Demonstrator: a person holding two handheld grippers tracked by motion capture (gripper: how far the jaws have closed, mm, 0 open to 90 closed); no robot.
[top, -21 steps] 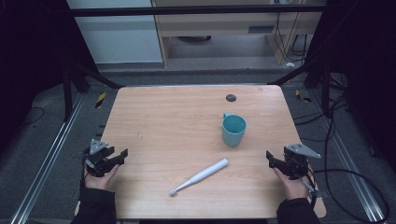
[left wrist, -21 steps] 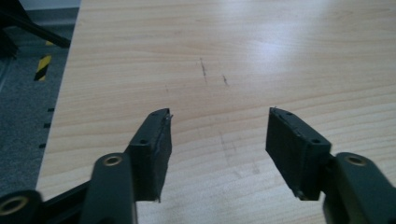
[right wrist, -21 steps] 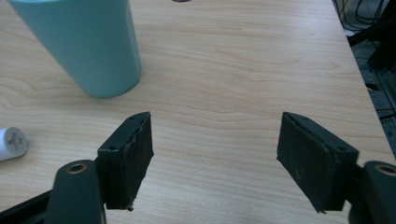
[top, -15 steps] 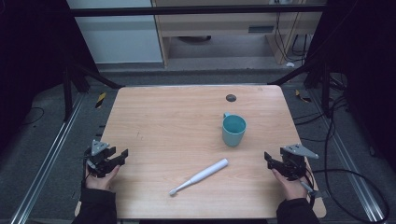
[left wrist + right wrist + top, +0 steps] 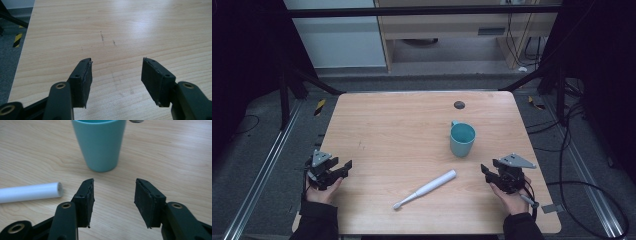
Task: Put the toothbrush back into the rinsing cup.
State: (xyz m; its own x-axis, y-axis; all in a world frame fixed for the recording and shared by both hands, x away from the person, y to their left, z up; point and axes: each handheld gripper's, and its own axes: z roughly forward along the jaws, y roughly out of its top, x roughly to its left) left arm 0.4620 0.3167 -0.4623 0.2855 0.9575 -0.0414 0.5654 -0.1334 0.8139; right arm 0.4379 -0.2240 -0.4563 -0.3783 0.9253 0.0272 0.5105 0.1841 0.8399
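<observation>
No text, label, brand, number or sign can be read anywhere in these views. The teal cup [image 5: 462, 139], the white electric toothbrush [image 5: 425, 189] and the wooden table [image 5: 402, 125] carry no lettering that can be made out. The yellow-and-black hazard tape [image 5: 319, 107] on the floor beside the table is a striped marking without any words.

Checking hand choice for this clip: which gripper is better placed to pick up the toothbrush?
Right, probably. The right gripper sits open close to the handle end of the toothbrush, with the cup just ahead. The left gripper, also open, faces bare table, farther from the brush.
</observation>
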